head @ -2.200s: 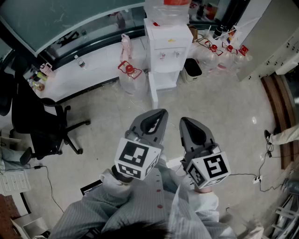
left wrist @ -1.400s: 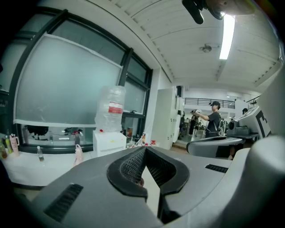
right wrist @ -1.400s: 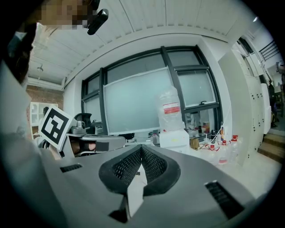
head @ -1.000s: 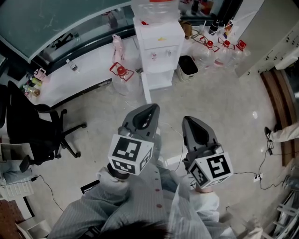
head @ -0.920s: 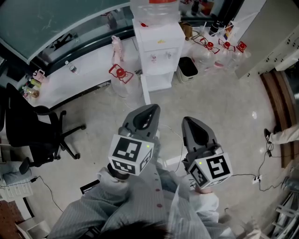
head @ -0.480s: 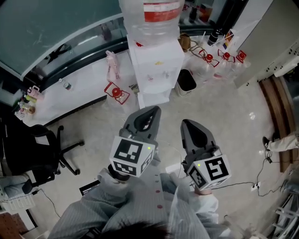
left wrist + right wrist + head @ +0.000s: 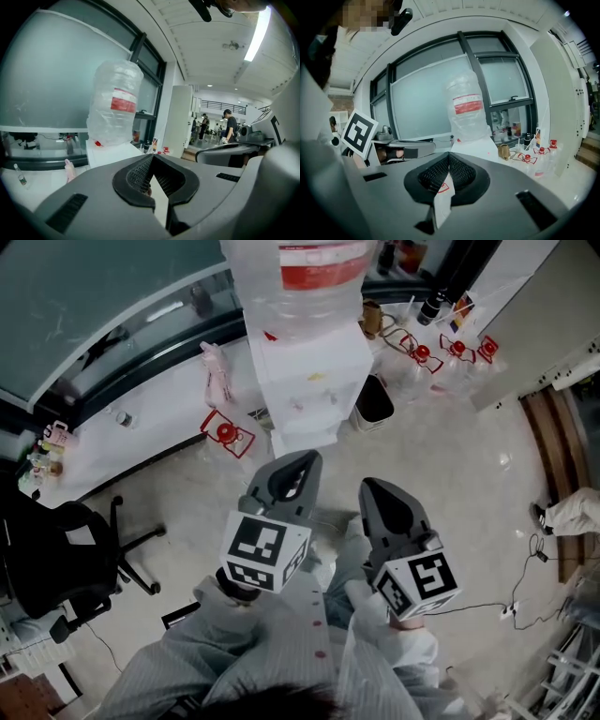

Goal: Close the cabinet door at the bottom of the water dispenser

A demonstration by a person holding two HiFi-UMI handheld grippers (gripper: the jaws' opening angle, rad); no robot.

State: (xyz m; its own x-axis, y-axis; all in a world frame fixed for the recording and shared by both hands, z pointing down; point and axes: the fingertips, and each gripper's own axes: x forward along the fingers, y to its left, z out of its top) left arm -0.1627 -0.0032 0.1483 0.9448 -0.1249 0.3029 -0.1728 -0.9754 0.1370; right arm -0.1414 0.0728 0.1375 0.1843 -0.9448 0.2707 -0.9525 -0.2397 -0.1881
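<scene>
Water dispenser (image 7: 314, 381) nearer than 1 second ago; left tongs (image 7: 306, 457), right tongs (image 7: 369, 486) closed.

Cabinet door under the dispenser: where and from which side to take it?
Probably its free edge, from the left of the water dispenser, pushed rather than pinched: the cabinet door is a thin panel swung out toward the person. Only a sliver shows past the left gripper.
</scene>
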